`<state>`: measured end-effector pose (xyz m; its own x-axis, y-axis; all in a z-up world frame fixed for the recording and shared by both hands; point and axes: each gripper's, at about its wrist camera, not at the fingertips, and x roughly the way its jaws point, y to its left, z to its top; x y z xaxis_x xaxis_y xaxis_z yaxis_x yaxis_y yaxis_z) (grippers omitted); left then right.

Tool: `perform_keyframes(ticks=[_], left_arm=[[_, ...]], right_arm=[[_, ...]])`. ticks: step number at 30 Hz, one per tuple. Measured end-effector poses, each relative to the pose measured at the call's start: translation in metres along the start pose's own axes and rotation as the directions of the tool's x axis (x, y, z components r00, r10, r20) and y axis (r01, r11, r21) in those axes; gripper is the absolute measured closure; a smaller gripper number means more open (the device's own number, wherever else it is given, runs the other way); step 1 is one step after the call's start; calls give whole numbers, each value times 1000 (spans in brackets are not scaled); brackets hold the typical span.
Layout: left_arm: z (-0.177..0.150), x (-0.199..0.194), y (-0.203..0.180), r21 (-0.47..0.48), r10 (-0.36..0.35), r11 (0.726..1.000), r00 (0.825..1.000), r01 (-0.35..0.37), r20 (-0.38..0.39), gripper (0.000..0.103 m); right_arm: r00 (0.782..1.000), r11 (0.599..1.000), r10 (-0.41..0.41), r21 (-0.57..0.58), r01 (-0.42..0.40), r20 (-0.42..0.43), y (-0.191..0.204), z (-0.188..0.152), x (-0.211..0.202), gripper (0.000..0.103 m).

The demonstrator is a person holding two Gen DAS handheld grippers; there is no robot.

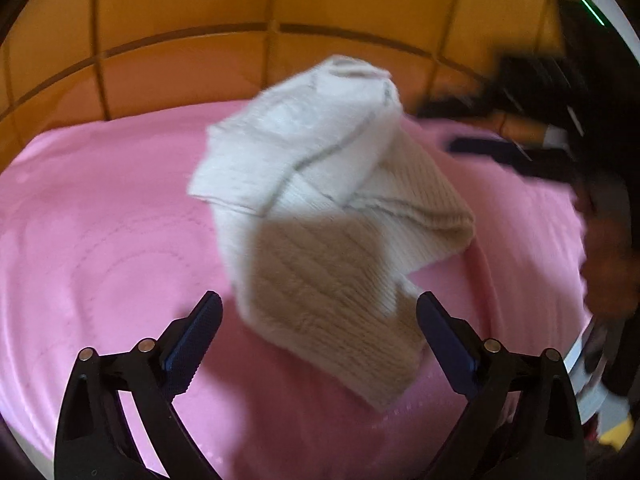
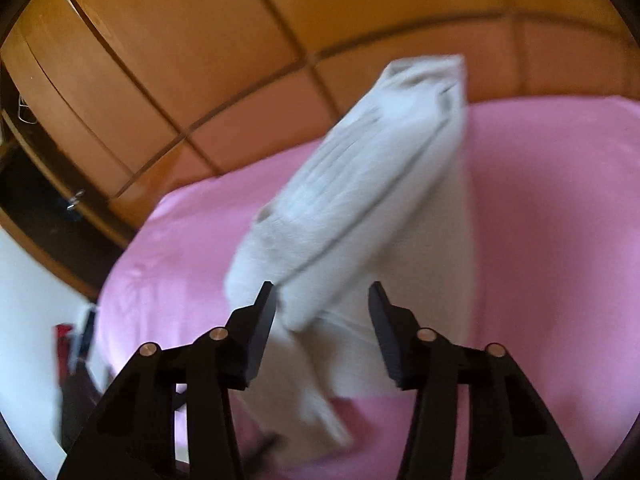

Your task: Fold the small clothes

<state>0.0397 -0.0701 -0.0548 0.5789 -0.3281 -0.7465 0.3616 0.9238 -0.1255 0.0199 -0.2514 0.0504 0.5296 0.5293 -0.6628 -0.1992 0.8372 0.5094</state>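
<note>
**White knit top on the pink bed cover, both grippers above it**

A small white ribbed knit top lies bunched up on a pink bed cover. It is the thing to fold. Part of it is turned over on itself, so its full shape is hard to tell. Thin grey lines run along some of its edges. Both pictures are blurry, and no tag or writing can be read on the top.

The left gripper is just in front of the near end of the top. Its jaws stand wide apart, one on each side of that end, and the blue pads do not touch the knit. A dark shadow falls on the near part of the top.

In the right wrist view, the right gripper has the top between its jaws. The jaws are partly apart, and a fold of the knit sits in the gap. The pads do not seem to press on it, but the blur makes this hard to see.

Behind the top, past the far edge of the cover, is an orange-brown wooden wall of panels. To the right of the top in the left wrist view, a dark blurry shape is cut off by the edge; it looks like the other gripper, but I cannot be sure.
</note>
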Motion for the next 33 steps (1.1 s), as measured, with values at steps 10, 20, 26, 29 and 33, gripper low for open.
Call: perform_keyframes(ticks=[10, 20, 26, 29, 33], left_arm=[[-17, 15, 4, 9, -34, 999, 999, 34, -6, 87], [13, -47, 101, -277, -140, 946, 982, 171, 128, 98], [52, -66, 199, -485, 33, 871, 976, 77, 214, 99], [75, -71, 235, -566, 150, 824, 963, 2, 223, 99], [105, -67, 273, -628, 305, 767, 936, -132, 177, 98]], right_arm=[[972, 979, 126, 186, -88, -199, 3, 29, 114, 76], [996, 997, -33, 68, 27, 88, -29, 73, 6, 97], [871, 897, -442, 119, 426, 215, -119, 110, -62, 97], [762, 790, -612, 199, 580, 210, -168, 131, -78, 97], [695, 708, -699, 300, 640, 169, -222, 148, -95, 84]])
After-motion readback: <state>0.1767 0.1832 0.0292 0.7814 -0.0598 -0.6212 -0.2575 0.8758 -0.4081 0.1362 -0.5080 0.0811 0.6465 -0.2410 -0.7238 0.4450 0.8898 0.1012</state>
